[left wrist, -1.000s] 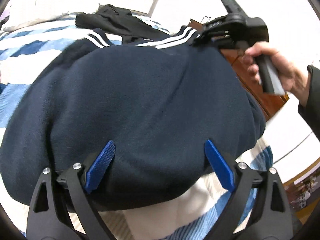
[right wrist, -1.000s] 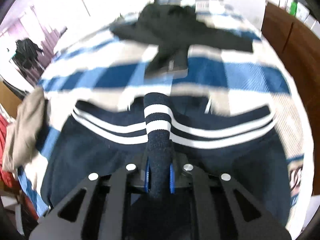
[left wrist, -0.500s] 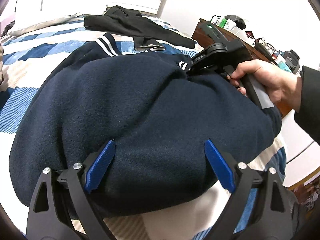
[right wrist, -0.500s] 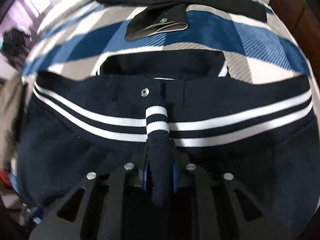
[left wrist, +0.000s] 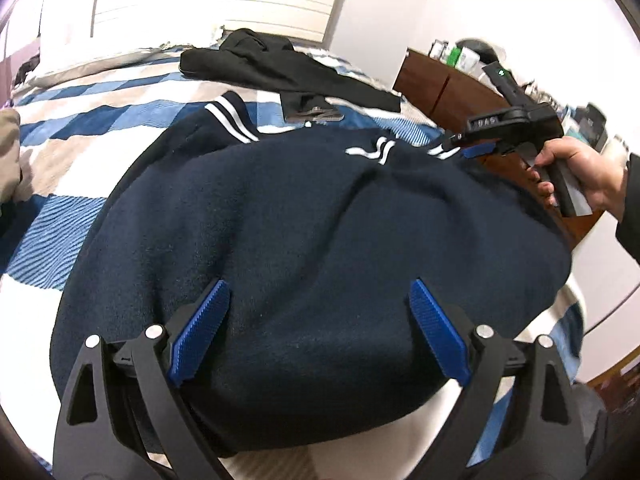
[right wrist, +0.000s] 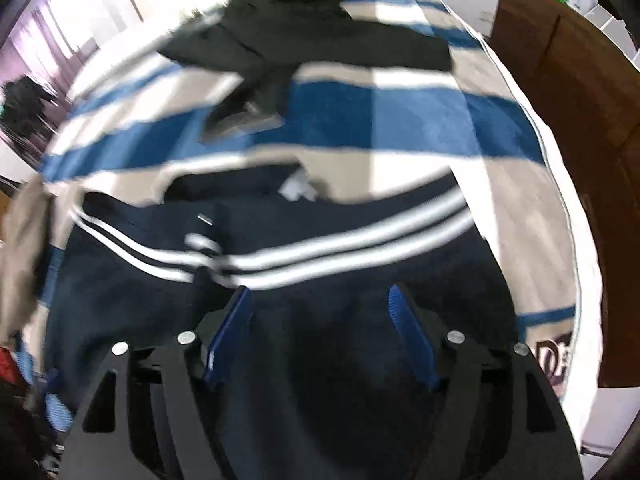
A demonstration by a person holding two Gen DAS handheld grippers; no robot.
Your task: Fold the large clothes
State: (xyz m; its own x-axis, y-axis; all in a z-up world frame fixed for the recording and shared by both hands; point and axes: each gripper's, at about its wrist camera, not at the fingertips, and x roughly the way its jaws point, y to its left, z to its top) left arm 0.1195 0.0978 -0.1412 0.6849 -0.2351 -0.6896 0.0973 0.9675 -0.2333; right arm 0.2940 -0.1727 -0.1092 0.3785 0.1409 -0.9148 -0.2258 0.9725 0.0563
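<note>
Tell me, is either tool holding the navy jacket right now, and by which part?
Neither. The right tool is opening above the navy jacket with nothing pinched; the left tool is open too.

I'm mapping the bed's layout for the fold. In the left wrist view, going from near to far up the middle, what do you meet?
Left tongs → navy jacket → its white-striped band → black garment → headboard.

Navy jacket (left wrist: 304,240) with white-striped trim, bedspread (left wrist: 100,120) checked blue, beige and white, black garment (left wrist: 280,68) behind, blue-padded black claws.
</note>
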